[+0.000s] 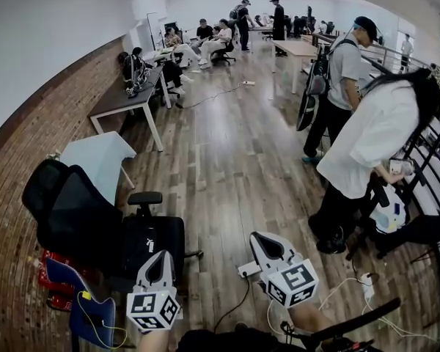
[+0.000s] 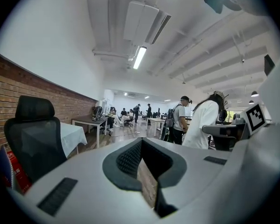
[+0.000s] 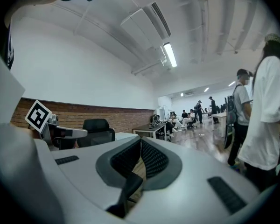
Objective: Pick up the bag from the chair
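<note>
Bare wooden floor (image 1: 227,160) is lying open at twelve o'clock, between the black office chair (image 1: 73,211) at nine and the person in white (image 1: 374,138) at three. The chair's armrest (image 1: 145,197) is jutting just beyond the black bag (image 1: 150,242); a white power strip (image 1: 247,270) is lying at six.

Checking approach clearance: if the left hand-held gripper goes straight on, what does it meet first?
Probably nothing near: the left hand-held gripper sees open floor past its tips, chair off left. In the head view the bag sits just ahead, likely below that line; depth unclear.
</note>
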The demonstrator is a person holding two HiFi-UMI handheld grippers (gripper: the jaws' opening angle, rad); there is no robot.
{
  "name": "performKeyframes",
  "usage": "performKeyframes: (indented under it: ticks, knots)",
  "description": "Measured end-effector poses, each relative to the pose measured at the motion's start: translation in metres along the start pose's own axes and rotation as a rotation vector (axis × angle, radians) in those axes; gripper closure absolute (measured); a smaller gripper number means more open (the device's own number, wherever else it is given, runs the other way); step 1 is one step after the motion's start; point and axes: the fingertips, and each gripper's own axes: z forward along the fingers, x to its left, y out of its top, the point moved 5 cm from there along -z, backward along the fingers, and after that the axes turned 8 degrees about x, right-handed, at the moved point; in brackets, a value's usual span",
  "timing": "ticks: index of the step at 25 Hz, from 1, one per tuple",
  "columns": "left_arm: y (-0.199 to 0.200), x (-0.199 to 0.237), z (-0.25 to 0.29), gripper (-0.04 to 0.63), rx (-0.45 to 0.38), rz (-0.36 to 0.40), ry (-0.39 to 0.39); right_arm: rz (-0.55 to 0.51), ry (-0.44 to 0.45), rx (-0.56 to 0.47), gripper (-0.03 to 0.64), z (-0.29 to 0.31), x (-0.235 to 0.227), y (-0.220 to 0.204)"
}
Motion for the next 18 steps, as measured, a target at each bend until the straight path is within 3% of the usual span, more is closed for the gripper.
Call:
performKeyframes:
  ticks: [10, 18]
  knots:
    - [0.0, 0.01, 0.044, 0.586, 0.006, 0.01, -0.004, -0.01, -0.001, 0.023, 0.6, 0.044, -0.027, -0.002]
    - [0.017, 0.053, 0.082, 0.586, -0.024, -0.013, 0.006, -0.052, 0.025, 0.031, 0.6, 0.104, -0.025, 0.015]
